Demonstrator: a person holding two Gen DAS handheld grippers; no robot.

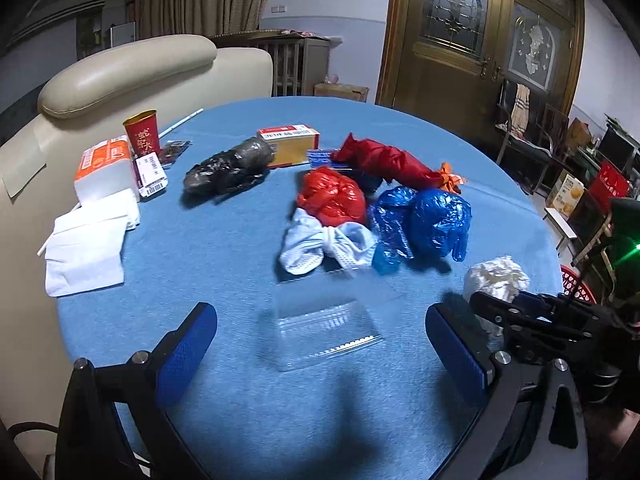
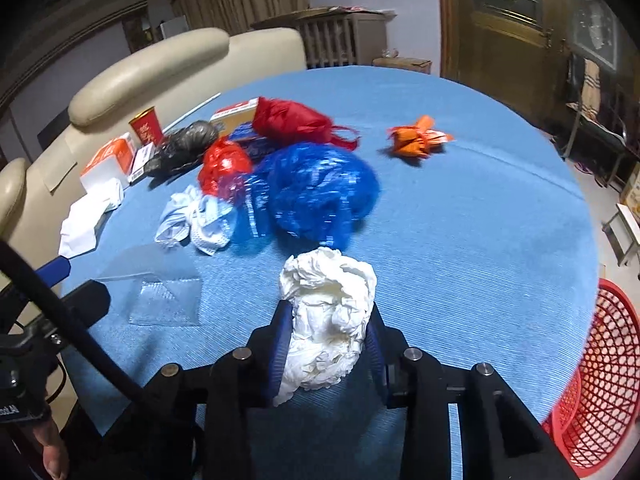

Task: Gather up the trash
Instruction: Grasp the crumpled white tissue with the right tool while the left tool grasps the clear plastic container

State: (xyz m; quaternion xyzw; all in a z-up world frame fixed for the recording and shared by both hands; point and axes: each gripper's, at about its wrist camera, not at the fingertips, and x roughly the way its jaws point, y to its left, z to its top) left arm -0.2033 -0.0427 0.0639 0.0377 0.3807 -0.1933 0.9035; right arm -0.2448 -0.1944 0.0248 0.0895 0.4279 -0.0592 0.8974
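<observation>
Round table w/ blue cloth (image 1: 240, 240); red cup (image 1: 141, 131) & tissue pack (image 1: 105, 172) upper left, plastic bags (image 1: 384, 200) at center, clear tray (image 1: 324, 332) lower center.

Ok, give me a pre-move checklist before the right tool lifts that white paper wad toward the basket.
1. Right tool closed on the crumpled white paper wad: ok, both pads press its sides.
2. Wad clear of the blue plastic bag: cannot tell, its top edge sits right by the bag.
3. Red mesh basket within view off the table's right edge: ok.
4. Path from wad to basket over the blue tablecloth: ok, nothing lies there.
5. Left tool out of the way: ok, open around the clear plastic container, beside the right tool.
</observation>
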